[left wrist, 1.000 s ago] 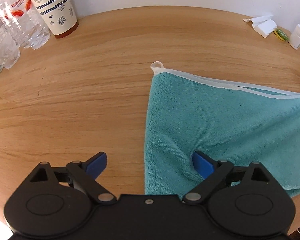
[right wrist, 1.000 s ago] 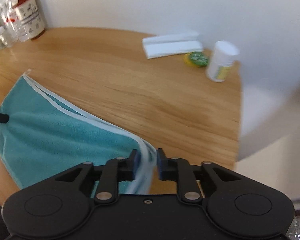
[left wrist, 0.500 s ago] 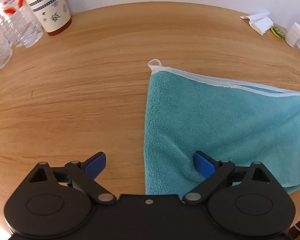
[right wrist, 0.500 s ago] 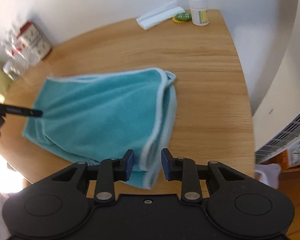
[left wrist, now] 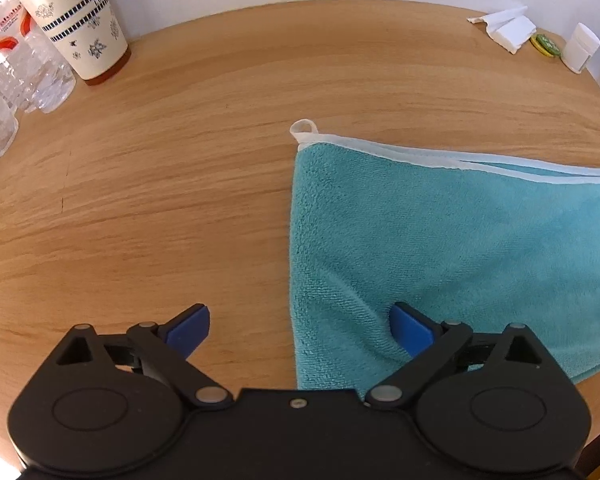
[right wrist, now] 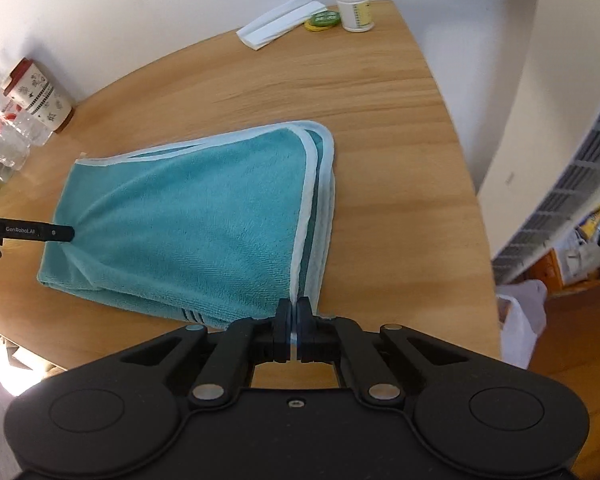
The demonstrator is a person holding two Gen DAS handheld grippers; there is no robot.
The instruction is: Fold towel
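Right gripper [right wrist: 293, 316] is pinching the towel [right wrist: 188, 224] hem while the left gripper [left wrist: 300, 326] sits spread wide with one finger pressing it, so pulling could drag the fold crooked.

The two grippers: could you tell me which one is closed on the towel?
The right gripper: its jaws pinch the teal towel's white-trimmed edge. The left gripper is wide open.

Open wood on your left, clutter only along the far wall

The round wooden table [left wrist: 160, 184] lies bare left of the folded teal towel [left wrist: 440, 240], and between the towel and the wall. At the far left stand a floral paper cup [left wrist: 80, 20] and clear plastic bottles [left wrist: 16, 72]; at the far right, white folded napkins [right wrist: 280, 24], a green lid [right wrist: 324, 20] and a white pill bottle [right wrist: 354, 4].
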